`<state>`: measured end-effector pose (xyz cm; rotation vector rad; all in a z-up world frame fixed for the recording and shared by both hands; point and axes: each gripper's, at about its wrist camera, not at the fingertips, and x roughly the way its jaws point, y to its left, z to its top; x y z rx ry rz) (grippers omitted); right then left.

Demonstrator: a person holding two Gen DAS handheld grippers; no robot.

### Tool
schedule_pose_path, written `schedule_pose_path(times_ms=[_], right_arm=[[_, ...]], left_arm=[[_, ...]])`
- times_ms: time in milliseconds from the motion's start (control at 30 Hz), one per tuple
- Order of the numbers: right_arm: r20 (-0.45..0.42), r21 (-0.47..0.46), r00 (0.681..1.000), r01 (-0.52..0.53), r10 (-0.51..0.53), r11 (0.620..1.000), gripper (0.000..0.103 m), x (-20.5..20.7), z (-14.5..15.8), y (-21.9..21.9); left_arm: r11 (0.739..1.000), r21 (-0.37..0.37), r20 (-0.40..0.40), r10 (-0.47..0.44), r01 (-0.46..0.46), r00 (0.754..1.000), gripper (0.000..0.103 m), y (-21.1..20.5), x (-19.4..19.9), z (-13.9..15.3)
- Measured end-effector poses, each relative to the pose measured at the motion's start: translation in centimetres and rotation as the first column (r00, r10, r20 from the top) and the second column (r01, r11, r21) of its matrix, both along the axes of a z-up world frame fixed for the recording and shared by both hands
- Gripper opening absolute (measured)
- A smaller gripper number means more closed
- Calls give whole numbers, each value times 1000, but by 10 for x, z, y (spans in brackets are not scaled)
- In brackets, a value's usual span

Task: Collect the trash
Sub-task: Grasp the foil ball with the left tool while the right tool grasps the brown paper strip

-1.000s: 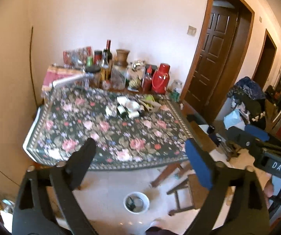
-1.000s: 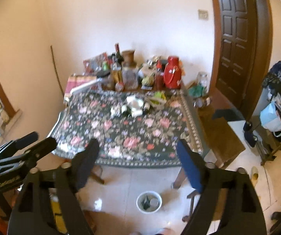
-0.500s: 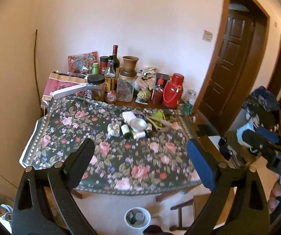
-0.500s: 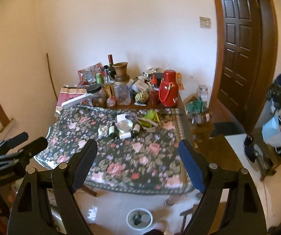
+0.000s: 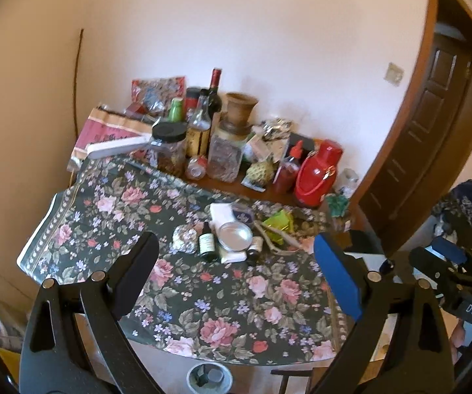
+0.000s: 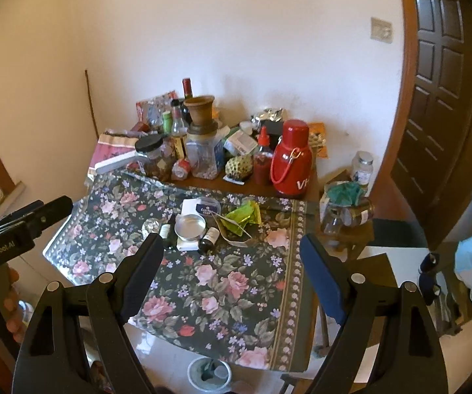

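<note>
Trash bin (image 5: 208, 379) cut off below

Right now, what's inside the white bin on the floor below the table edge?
The white bin holds a few dark items and a grey round piece, perhaps a cap. Its bottom is hidden beneath them, and the blur prevents identifying them.

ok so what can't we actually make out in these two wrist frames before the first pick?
- Small bin on the floor: cut by the bottom edge in both views, contents unclear.
- Dark bottle: right wrist view, partly behind the right gripper finger.
- Labels on the small bottles: too small to read in either view.
- Back-row jars: overlap each other, contents unclear.
- Left gripper: open, nothing between its fingers.
</note>
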<state>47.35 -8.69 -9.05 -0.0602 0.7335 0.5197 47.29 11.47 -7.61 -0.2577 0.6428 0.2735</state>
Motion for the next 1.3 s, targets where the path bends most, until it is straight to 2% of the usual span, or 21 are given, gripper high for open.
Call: schedule_pose_path(times_ms=[200, 333, 467, 633, 733, 867, 967, 1033, 1133, 1200, 1233, 1300], right_arm=[[-97, -46, 995, -29, 24, 999, 82, 37, -32, 21], [-186, -92, 982, -48, 30, 995, 82, 67, -69, 47], [-291, -137, 957, -52, 10, 989, 82, 99, -105, 70], [-356, -242, 934, -89, -3, 966, 82, 135, -144, 101], [-386, -304, 922, -133, 5, 943, 82, 152, -165, 118], [-414, -386, 910, -181, 6, 905, 82, 174, -192, 137], [-432, -417, 902, -212, 13, 884, 80, 183, -204, 146], [-442, -405, 897, -220, 21, 887, 80, 185, -207, 149], [-471, -370, 882, -228, 30, 900, 73, 185, -209, 149], [-492, -352, 870, -229, 29, 908, 58, 186, -210, 148], [-501, -335, 865, -222, 27, 916, 55, 186, -210, 146], [-509, -315, 861, -206, 19, 927, 43, 187, -210, 142]], left_arm=[[999, -13, -90, 45, -46, 995, 95, 36, 26, -28], [997, -54, -158, 41, -50, 987, 95, 69, 51, -54], [987, -151, -251, 17, -57, 968, 95, 113, 85, -89], [974, -222, -350, -30, -52, 936, 95, 154, 121, -131], [972, -234, -403, -68, -31, 913, 95, 164, 139, -156], [965, -263, -464, -130, 5, 876, 88, 169, 162, -191], [953, -302, -485, -151, -3, 861, 84, 173, 172, -209], [941, -338, -486, -165, -10, 858, 84, 178, 176, -217], [926, -377, -485, -176, -24, 857, 80, 181, 182, -228], [924, -382, -488, -184, -19, 853, 76, 179, 186, -232], [927, -374, -486, -184, -13, 855, 76, 177, 187, -233], [932, -363, -478, -193, 7, 857, 70, 172, 189, -233]])
